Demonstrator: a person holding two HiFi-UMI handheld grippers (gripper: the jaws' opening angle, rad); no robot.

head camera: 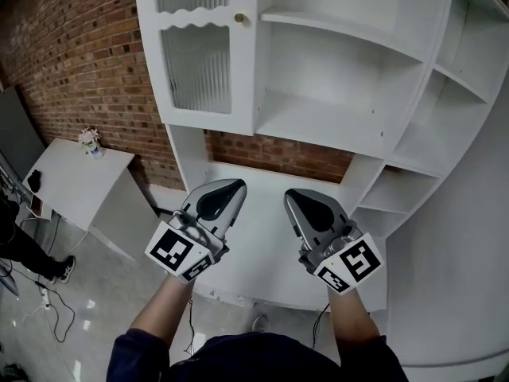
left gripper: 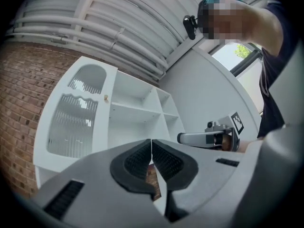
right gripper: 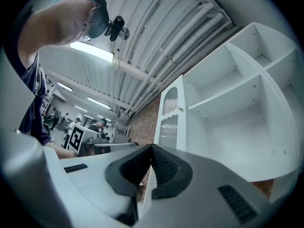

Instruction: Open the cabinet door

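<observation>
I hold my left gripper and right gripper side by side below the white cabinet, jaws pressed together on nothing. The ribbed-glass cabinet door sits closed, well above both grippers.

One white cabinet stands far, with one door on its left carrying two ribbed glass panels and one brass knob. Two grippers are near, the left gripper and the right gripper, each bearing one marker cube. Far left stands one small table with one flower pot.
</observation>
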